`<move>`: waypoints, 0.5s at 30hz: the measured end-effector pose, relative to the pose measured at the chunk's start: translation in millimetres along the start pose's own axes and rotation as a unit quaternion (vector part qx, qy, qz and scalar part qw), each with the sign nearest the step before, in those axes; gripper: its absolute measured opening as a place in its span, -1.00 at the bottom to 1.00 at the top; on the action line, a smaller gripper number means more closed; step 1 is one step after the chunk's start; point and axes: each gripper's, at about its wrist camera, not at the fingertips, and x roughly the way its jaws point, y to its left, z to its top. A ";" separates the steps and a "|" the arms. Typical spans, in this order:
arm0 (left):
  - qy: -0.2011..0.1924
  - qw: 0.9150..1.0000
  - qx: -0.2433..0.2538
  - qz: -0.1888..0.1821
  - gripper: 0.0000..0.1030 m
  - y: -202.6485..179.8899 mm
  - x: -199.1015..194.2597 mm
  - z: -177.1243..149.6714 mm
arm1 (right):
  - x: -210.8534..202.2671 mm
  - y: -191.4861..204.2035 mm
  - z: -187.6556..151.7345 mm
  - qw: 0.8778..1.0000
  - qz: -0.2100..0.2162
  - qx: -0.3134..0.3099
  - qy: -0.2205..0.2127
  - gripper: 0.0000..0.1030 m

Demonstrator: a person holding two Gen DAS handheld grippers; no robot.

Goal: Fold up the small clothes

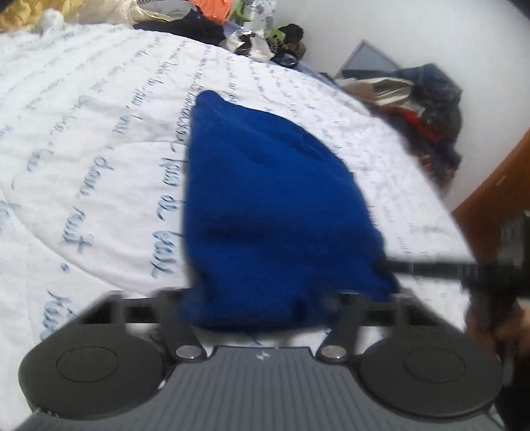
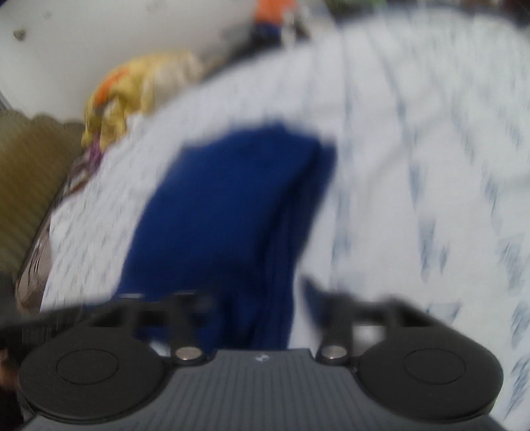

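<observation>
A blue cloth lies folded on a white bedspread with blue script. Its near edge sits between the wide-spread fingers of my left gripper; the fingertips are hidden under the cloth. The right gripper's body shows at the right edge, touching the cloth's right corner. In the blurred right wrist view the blue cloth reaches down between the fingers of my right gripper, which stand wide apart. Whether either gripper pinches fabric I cannot tell.
Piles of clothes lie along the bed's far edge and at the right corner. A wooden board stands at right. A yellow garment and an olive cushion lie at left in the right wrist view.
</observation>
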 end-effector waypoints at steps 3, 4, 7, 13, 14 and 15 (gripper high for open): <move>0.019 1.000 -0.010 0.014 -0.63 9.1 -0.9 9.1 | 3.6 9.3 -7.1 1.000 -0.006 -0.028 -0.014 -0.39; 0.017 1.000 -0.004 0.024 -0.65 8.7 -6.3 12.0 | 3.5 11.5 -6.0 1.000 -0.007 -0.028 -0.010 -0.41; 0.003 0.998 0.044 0.043 -0.68 2.3 -19.9 8.6 | 2.9 18.9 -11.9 0.998 -0.006 -0.058 -0.003 -0.46; -0.034 0.993 0.089 0.067 -0.17 -9.8 -34.4 -6.2 | -7.8 8.4 0.1 0.999 -0.009 -0.050 -0.015 -0.35; -0.046 0.992 0.102 0.054 0.04 -16.1 -36.6 -3.8 | -13.2 8.6 6.6 0.998 -0.012 -0.046 -0.037 -0.25; -0.055 0.991 0.116 0.043 0.33 -23.7 -35.7 -1.8 | -17.9 9.0 16.1 0.997 -0.008 -0.042 -0.060 -0.08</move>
